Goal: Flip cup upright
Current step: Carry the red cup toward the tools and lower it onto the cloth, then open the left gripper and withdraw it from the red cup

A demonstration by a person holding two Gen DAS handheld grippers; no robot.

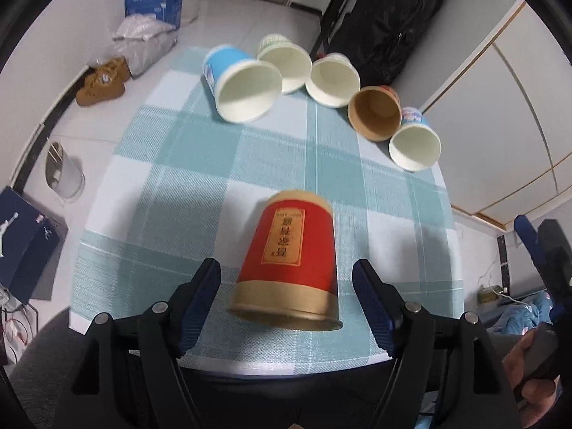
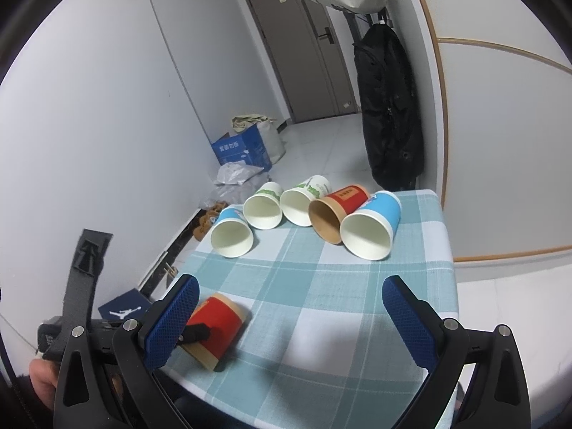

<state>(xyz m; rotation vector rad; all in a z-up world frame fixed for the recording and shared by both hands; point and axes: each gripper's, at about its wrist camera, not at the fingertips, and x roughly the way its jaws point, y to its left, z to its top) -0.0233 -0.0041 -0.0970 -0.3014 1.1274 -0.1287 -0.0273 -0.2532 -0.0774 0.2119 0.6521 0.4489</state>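
On checked cloth, inverted red cup (image 1: pixel 289 261)

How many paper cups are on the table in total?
6. Five lie on their sides in a far row: blue cup, two green-printed cups, brown-lined red cup, blue cup. One red cup is near, between the open left gripper.

The red cup (image 1: pixel 289 261) lies on its side at the near edge of the table (image 1: pixel 161 164), with open cloth on both its sides. The middle of the table is bare. Along the far edge five cups (image 2: pixel 304 214) lie in a touching row and block that side. Beyond the far right corner hangs a black bag (image 2: pixel 389 107).
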